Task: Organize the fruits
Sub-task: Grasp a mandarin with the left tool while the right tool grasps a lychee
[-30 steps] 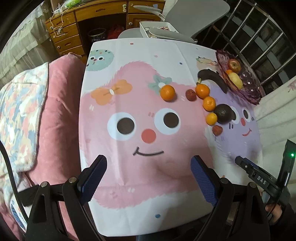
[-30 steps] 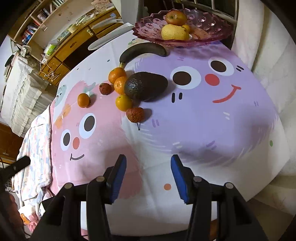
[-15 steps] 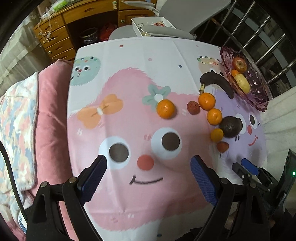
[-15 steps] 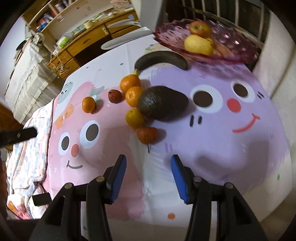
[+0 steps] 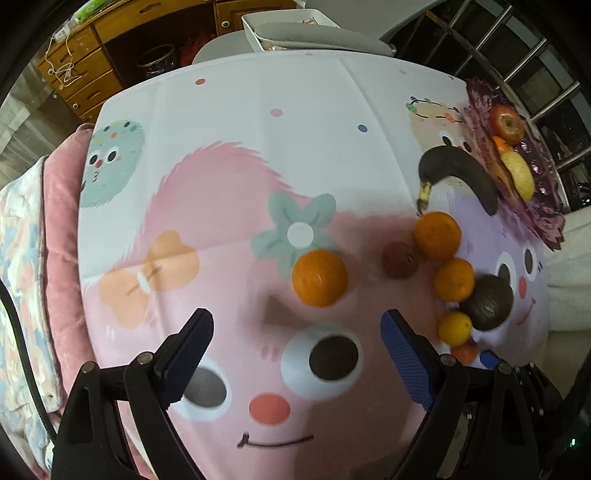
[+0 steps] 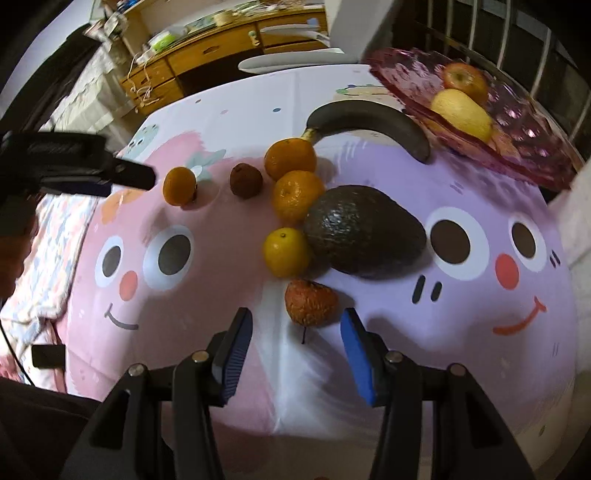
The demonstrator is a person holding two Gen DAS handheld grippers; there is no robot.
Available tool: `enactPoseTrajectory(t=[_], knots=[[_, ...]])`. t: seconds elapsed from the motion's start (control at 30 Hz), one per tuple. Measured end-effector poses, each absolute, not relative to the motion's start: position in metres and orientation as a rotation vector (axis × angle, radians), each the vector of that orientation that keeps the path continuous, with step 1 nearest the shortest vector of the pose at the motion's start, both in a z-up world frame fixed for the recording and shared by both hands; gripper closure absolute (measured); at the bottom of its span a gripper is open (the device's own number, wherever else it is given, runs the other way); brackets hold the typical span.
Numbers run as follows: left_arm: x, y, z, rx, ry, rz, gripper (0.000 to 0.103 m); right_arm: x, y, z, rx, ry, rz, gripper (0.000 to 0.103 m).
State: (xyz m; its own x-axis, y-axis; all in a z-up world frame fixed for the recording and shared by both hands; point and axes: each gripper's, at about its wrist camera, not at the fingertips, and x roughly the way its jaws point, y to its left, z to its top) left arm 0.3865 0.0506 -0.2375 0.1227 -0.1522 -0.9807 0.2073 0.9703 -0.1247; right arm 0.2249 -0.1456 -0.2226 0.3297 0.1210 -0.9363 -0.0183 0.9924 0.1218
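Loose fruit lies on a cartoon tablecloth (image 5: 229,122). My left gripper (image 5: 297,352) is open and empty, just short of a lone orange (image 5: 319,277). My right gripper (image 6: 297,345) is open and empty, its blue pads just short of a wrinkled red fruit (image 6: 310,302). Behind that lie a yellow citrus (image 6: 286,252), a dark avocado (image 6: 364,236), two oranges (image 6: 297,194), a brown fruit (image 6: 245,180) and a blackened banana (image 6: 369,125). A purple glass bowl (image 6: 517,110) at the far right holds an apple (image 6: 460,79) and a yellow fruit (image 6: 461,114).
A pink cushion (image 5: 61,266) and a patterned blanket (image 5: 18,295) lie left of the table. A wooden drawer unit (image 5: 85,70) and a grey chair (image 5: 314,33) stand behind it. A metal railing (image 5: 535,74) runs behind the bowl.
Both grippers have moved forward over the table. The left has closed in on the lone orange, the right on the wrinkled red fruit. Both stay open.
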Motion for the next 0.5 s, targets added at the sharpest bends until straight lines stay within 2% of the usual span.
enactPoseTrajectory(t=[0.07, 0.27, 0.5], knots=[[0.392, 0.048, -0.244, 0.050, 1.434, -0.265, 0.012, 0.227, -0.143, -0.226, 0.084, 1.240, 0.110, 0.053], [0.404, 0.044, -0.259, 0.057, 1.451, -0.265, 0.025, 0.230, -0.143, -0.230, 0.046, 1.243, 0.124, 0.054], [0.411, 0.034, -0.270, 0.071, 1.466, -0.281, 0.045, 0.233, -0.148, -0.235, 0.031, 1.240, 0.116, 0.060]])
